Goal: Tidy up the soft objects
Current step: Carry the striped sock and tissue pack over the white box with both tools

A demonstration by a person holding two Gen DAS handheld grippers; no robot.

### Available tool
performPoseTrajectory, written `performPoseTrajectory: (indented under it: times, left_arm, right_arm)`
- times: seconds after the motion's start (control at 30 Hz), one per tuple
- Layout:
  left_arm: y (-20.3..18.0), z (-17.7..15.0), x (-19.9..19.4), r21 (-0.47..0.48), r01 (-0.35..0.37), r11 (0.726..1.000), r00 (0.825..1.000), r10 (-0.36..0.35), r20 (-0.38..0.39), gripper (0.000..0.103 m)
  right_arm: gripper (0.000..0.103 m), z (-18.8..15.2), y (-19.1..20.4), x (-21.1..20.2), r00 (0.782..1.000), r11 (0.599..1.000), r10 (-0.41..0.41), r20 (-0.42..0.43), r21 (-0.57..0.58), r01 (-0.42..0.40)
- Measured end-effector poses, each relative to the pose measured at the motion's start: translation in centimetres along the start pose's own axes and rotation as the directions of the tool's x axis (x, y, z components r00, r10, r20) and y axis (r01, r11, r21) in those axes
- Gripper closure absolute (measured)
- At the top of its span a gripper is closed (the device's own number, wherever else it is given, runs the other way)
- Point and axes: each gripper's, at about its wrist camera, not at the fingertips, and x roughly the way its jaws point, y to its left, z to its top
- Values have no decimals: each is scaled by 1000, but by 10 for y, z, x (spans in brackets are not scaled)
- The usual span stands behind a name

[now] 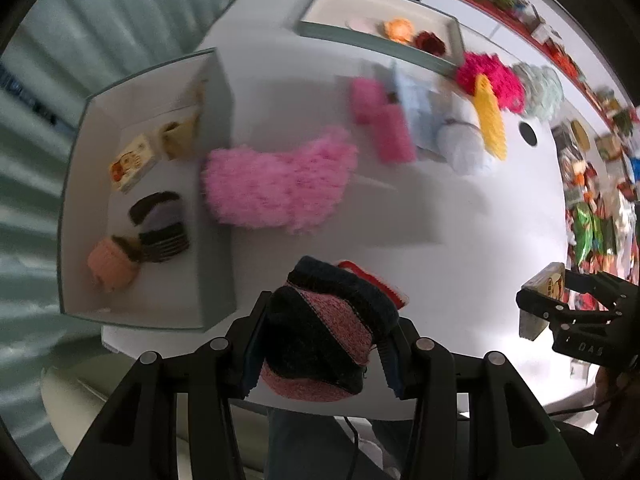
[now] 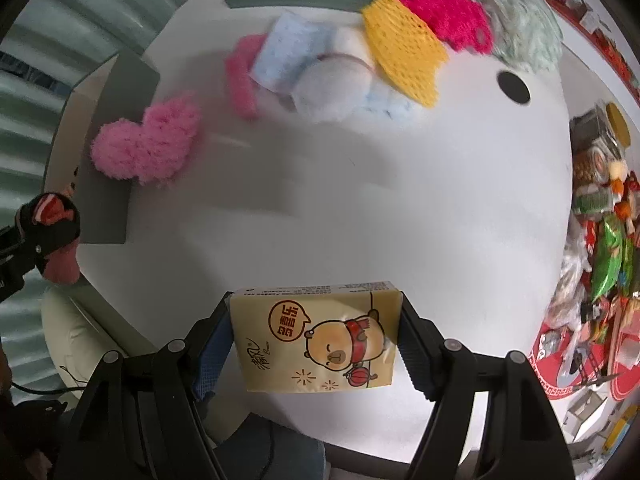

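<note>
two grippers over the white table point(image 2: 360, 184), both pointing down: left gripper point(image 1: 320, 344) has its jaws pinched on a dark-and-pink knitted bundle point(image 1: 324, 328), right gripper point(image 2: 316, 344) has its jaws clamped on a yellow tissue pack point(image 2: 316, 340) printed with a cartoon bear. fluffy pink piece point(image 1: 276, 188) lies on the table just beside the left box point(image 1: 216, 184), which holds a few small items. far side: loose pile with a yellow mesh piece point(image 2: 404, 60), magenta fluff point(image 2: 440, 12), pale blue cloth point(image 2: 288, 56), near a second box point(image 1: 376, 40).

The left claw point(image 1: 320, 344) grips a rolled sock bundle point(image 1: 328, 328) (dark with pink bands) above the white desk point(image 1: 440, 208) — a fluffy pink piece point(image 1: 276, 188) lies beside the box point(image 1: 212, 184) of socks.
</note>
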Motion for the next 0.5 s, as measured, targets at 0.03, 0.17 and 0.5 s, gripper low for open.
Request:
performPoseTrajectory:
  times: [0.03,0.17,0.5]
  left_arm:
    - [5,0,-2,-9,0,1000,1000,0,4,54]
    - [28,3,-10,-32,4,999,1000,-3,29,54]
    - [68,16,-18,-9,4,1000,998,-4,63,54]
  right_arm:
    - [26,3,3,-1,1000,1000,1,1,-1,-1]
    - [26,13,19,-3,1000,1000,-3,6,-11,3]
    - [26,21,53,2,1000,1000,-25,10,19,25]
